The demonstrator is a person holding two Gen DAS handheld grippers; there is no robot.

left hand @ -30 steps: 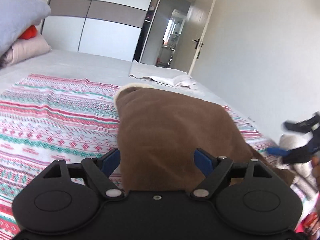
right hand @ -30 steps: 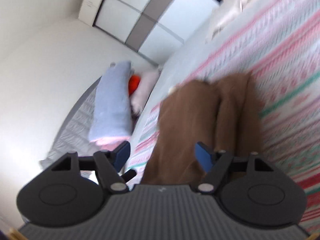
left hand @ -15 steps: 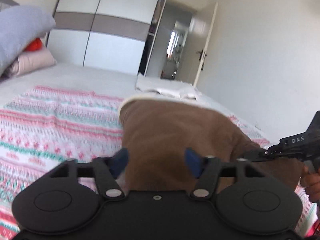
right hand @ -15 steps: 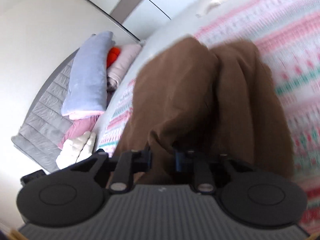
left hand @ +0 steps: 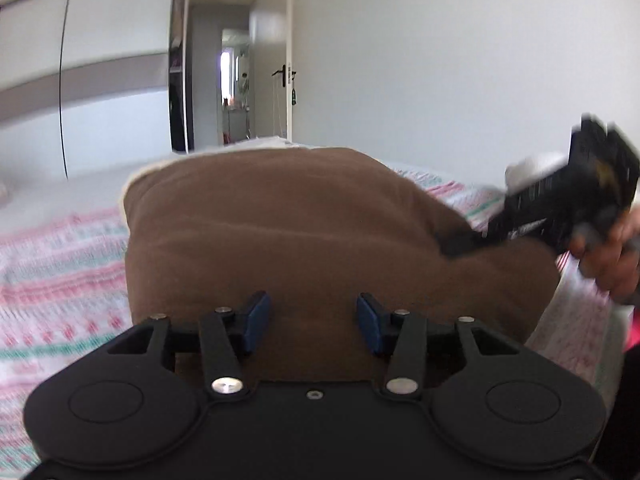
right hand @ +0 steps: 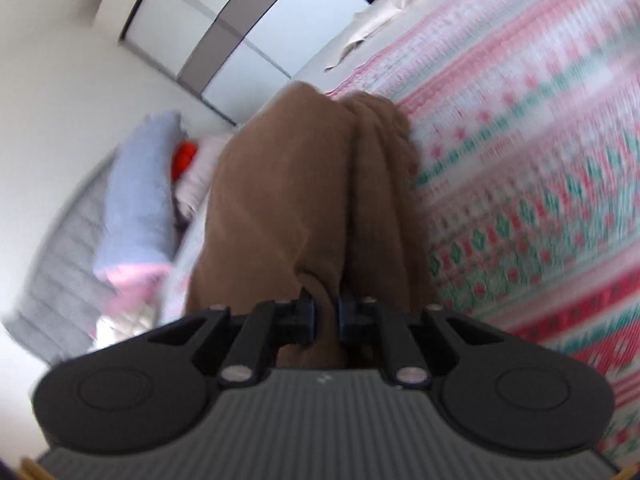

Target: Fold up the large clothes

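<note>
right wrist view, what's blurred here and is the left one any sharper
Right wrist view: bedspread streaks with motion blur, pillows smeared; right gripper, shut on the brown garment, is sharper. Left wrist view: left gripper crisp, bedspread soft, right gripper smeared, fisheye bends the wardrobe.

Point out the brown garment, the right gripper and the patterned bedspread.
brown garment (left hand: pixel 288 216): left wrist view, on its broad top fold.
right gripper (right hand: pixel 325 316): right wrist view, midway between fingertips pinching the brown cloth.
patterned bedspread (right hand: pixel 540 168): right wrist view, on a bare pink and green striped stretch.
</note>
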